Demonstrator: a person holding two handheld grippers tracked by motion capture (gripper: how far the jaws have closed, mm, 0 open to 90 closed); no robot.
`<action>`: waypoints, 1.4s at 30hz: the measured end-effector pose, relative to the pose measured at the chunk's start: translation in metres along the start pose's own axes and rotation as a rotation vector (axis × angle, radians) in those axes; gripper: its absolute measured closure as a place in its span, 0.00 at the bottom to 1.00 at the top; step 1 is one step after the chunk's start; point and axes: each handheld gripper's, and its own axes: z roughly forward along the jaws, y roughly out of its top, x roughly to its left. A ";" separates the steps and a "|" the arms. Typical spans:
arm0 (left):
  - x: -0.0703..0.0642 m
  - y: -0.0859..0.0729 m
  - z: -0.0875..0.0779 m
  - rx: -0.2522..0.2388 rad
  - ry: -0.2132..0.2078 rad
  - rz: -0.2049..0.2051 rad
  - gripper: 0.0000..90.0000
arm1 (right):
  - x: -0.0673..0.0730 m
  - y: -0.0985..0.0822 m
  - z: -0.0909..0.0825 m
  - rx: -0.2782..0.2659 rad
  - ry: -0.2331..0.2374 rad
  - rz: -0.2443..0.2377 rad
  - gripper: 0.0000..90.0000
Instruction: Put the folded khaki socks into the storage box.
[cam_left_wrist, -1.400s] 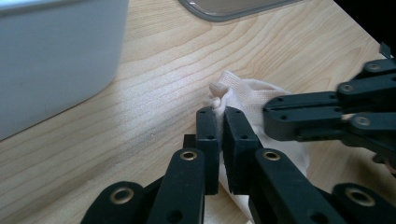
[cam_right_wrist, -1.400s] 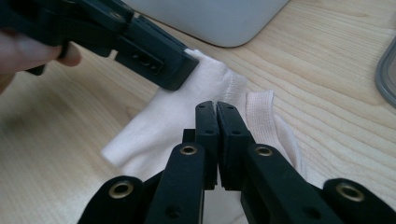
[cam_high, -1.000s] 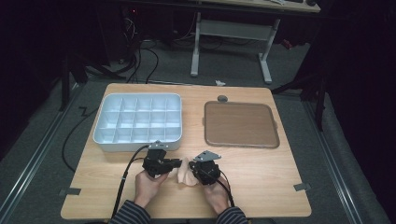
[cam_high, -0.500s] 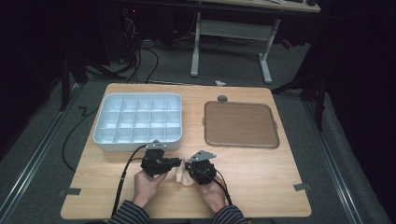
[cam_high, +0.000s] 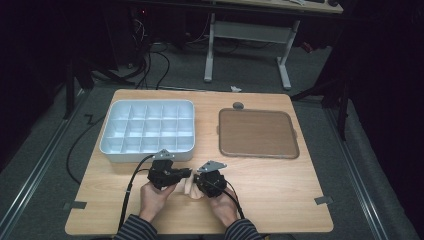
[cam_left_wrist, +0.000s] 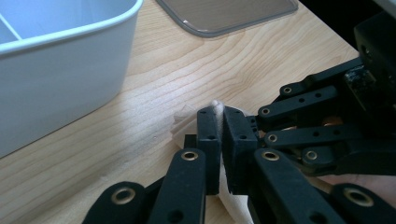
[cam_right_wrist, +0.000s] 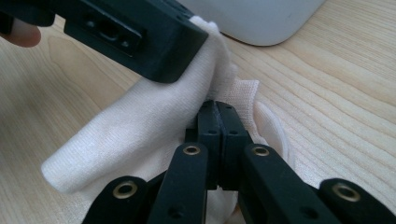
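The left gripper (cam_high: 186, 173) is drawing a little closer to the right gripper (cam_high: 198, 181) over the white cloth (cam_high: 190, 188), and the gap between the two hands is narrowing slightly.

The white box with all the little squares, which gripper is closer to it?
Left. The left gripper sits just in front of the white box; the right gripper is farther toward the brown tray.

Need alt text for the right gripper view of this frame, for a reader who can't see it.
The right gripper, its black jaws shut, pinches a fold of a white knitted cloth just above a light wooden table. The left gripper crosses the top left and clamps the cloth's upper edge, with the rounded corner of a white plastic tray behind.
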 end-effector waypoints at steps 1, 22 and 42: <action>0.000 0.000 0.000 0.004 0.005 0.002 0.96 | 0.001 0.000 0.000 -0.002 -0.001 0.004 0.98; 0.001 -0.003 -0.002 0.022 0.052 -0.010 0.96 | -0.015 -0.006 -0.041 -0.062 -0.084 0.033 0.73; -0.002 -0.006 0.002 0.012 0.038 -0.021 0.96 | -0.018 -0.028 -0.026 0.011 -0.036 0.064 0.87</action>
